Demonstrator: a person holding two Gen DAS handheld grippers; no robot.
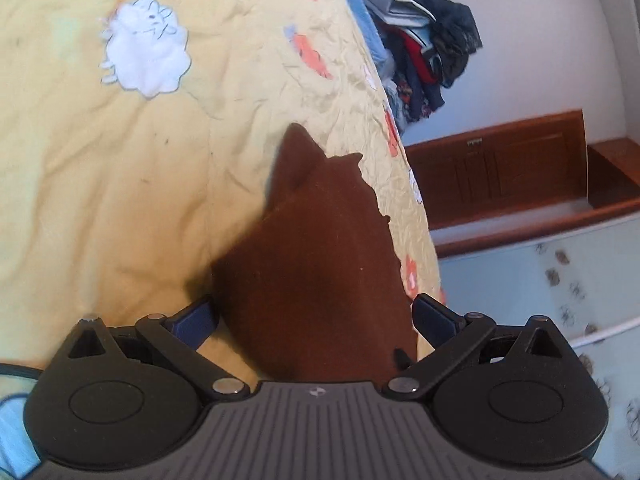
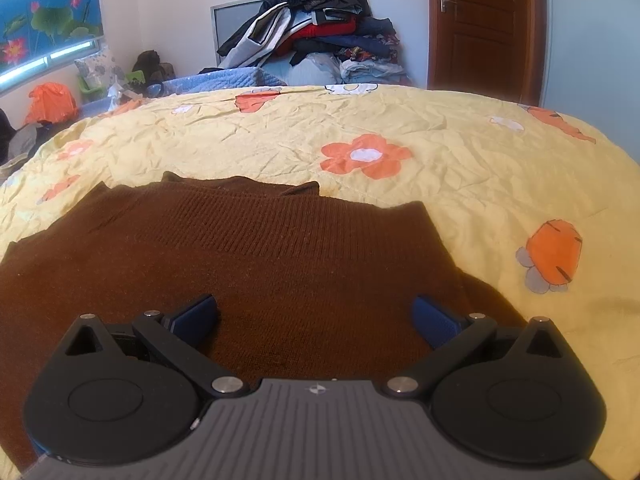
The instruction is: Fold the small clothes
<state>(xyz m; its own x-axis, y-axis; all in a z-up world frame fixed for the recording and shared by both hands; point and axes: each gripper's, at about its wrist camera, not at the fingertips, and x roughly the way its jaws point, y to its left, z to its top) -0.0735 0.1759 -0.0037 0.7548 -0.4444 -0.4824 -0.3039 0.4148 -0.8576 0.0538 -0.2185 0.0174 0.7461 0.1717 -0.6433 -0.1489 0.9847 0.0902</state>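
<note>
Brown knitted sweater (image 2: 224,264) lying spread on the yellow flowered bedspread (image 2: 460,168). Hovering over the sweater, left gripper (image 1: 316,320) and right gripper (image 2: 316,316), both gaping wide, gripping nothing. Beyond the bedspread, piled clothes (image 2: 320,36).

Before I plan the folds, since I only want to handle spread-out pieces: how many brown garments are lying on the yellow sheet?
1. The brown knit sweater lies spread on the yellow sheet, under both open grippers, left gripper and right gripper. The clothes pile behind may hide others.

Brown knit sweater (image 2: 248,264); yellow bedspread (image 2: 460,184) w/ orange flowers, white sheep.
</note>
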